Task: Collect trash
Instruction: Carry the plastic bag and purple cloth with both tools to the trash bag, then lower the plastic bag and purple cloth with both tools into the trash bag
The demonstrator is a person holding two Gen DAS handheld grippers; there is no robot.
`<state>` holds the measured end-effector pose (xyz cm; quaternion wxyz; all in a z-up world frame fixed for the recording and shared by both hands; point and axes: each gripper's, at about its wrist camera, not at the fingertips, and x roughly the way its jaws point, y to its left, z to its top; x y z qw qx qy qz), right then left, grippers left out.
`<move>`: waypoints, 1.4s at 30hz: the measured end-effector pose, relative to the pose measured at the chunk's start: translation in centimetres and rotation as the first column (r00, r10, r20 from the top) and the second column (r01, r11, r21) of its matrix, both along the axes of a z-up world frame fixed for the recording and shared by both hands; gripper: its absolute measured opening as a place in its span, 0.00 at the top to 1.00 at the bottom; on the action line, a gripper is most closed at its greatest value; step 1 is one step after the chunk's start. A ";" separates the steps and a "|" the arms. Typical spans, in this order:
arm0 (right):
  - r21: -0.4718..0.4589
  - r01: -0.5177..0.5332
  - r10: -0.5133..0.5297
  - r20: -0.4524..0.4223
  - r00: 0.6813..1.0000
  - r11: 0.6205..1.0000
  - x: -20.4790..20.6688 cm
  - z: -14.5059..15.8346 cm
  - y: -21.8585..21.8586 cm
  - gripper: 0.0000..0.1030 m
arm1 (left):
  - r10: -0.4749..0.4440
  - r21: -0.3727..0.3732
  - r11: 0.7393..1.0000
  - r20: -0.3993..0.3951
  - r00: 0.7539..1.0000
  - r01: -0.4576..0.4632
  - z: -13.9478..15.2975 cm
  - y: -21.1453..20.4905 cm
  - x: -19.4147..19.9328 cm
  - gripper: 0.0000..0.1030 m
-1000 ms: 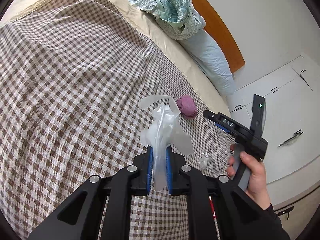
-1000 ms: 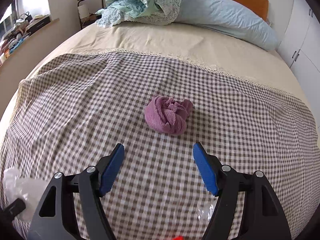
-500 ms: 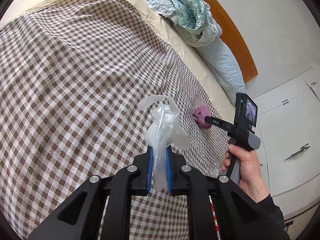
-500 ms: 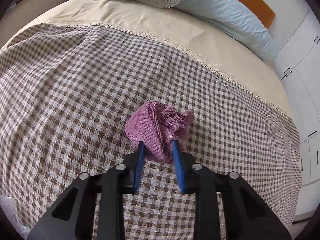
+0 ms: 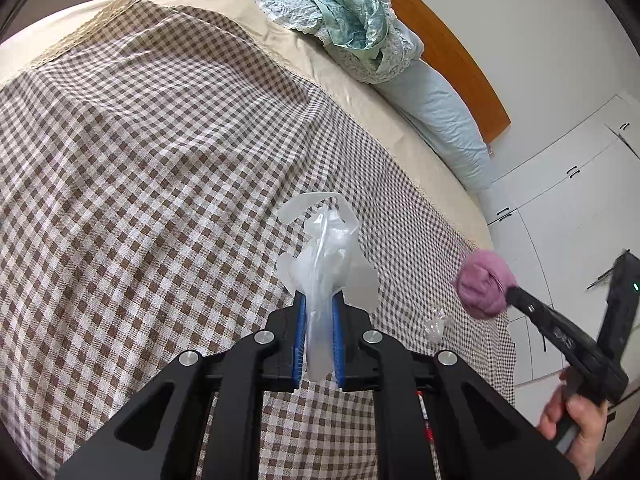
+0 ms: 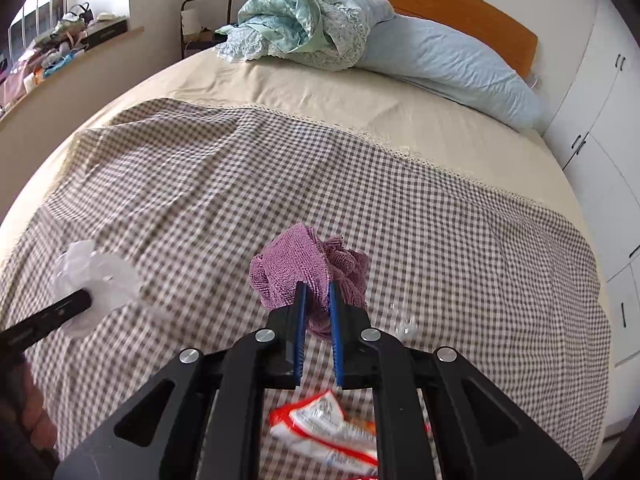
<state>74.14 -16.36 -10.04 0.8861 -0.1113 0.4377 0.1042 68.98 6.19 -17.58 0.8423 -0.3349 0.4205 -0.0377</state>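
Your left gripper (image 5: pixel 319 340) clamps the clear plastic bag (image 5: pixel 326 256) above the checked blanket (image 5: pixel 140 152), your right gripper (image 6: pixel 318 332) pinches the purple cloth (image 6: pixel 298 268) lifted off it, red-white wrapper (image 6: pixel 324 428) and clear scrap (image 5: pixel 434 322) lie below.

The right gripper (image 6: pixel 317 304), whose fingers (image 6: pixel 301 308) were spread before the purple cloth (image 6: pixel 298 270), is now clamping it and lifting it off the checked blanket (image 6: pixel 440 232).
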 end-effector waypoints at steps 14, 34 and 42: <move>0.208 0.000 -0.006 0.030 1.000 0.978 -17.5 2.5 -7.7 0.89 | -0.046 0.133 0.990 0.052 0.998 0.038 3.5 -3.4 -3.9 0.91; 0.249 0.553 -0.535 -0.143 0.833 0.795 -49.1 -8.2 -31.2 0.89 | -0.498 0.207 0.861 0.158 0.853 0.465 10.8 -21.0 -17.1 0.91; 0.232 0.638 -0.585 -0.261 0.768 0.734 -55.4 -14.5 -34.7 0.89 | -0.740 0.276 0.655 0.046 0.671 0.703 9.3 -32.0 -27.4 0.91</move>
